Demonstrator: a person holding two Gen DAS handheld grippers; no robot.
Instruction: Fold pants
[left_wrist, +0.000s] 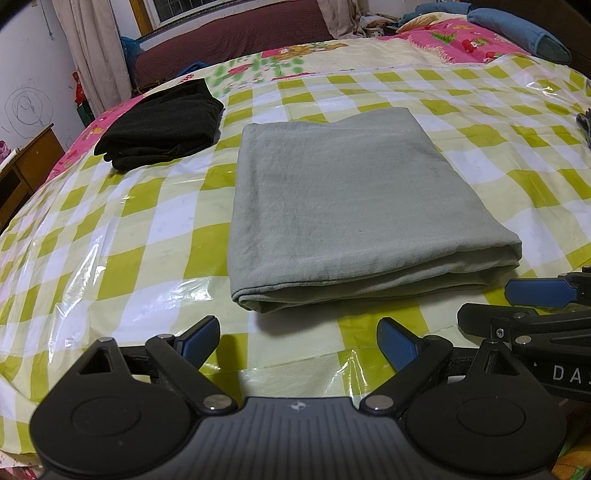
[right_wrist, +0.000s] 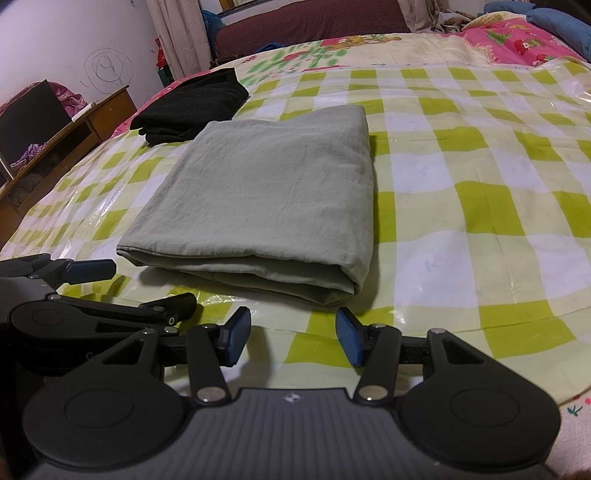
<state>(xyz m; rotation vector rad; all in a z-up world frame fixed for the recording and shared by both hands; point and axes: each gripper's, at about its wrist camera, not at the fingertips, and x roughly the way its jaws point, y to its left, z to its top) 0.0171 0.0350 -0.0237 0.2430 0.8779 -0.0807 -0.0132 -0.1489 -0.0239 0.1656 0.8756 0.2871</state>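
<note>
- On the bed (left_wrist: 461, 122), over a yellow-green checked plastic sheet (left_wrist: 147, 229), we see the grey-green pants (left_wrist: 354, 206) lying flat, folded into a neat rectangular stack with the layered fold edges facing us.
- In the right wrist view the same pants (right_wrist: 266, 199) lie ahead and slightly left of centre, with their thick folded corner nearest our tongs.
- Our left tongs (left_wrist: 297, 347) stand wide apart with nothing between the blue pads (left_wrist: 201, 341), just short of the near edge of the pants and not touching them.
- Our right tongs (right_wrist: 293, 338) are likewise spread, holding nothing, close to the front fold of the pants but apart from it.
- Each pair of tongs shows in the other's view: the right ones at the right edge of the left view, the left ones at the left edge of the right view, side by side.
- A folded black garment (left_wrist: 162, 125) lies beyond the pants to the left, near the bed's edge, apart from them.
- A blue pillow (left_wrist: 517, 29) lies at the far right of the bed.
</note>
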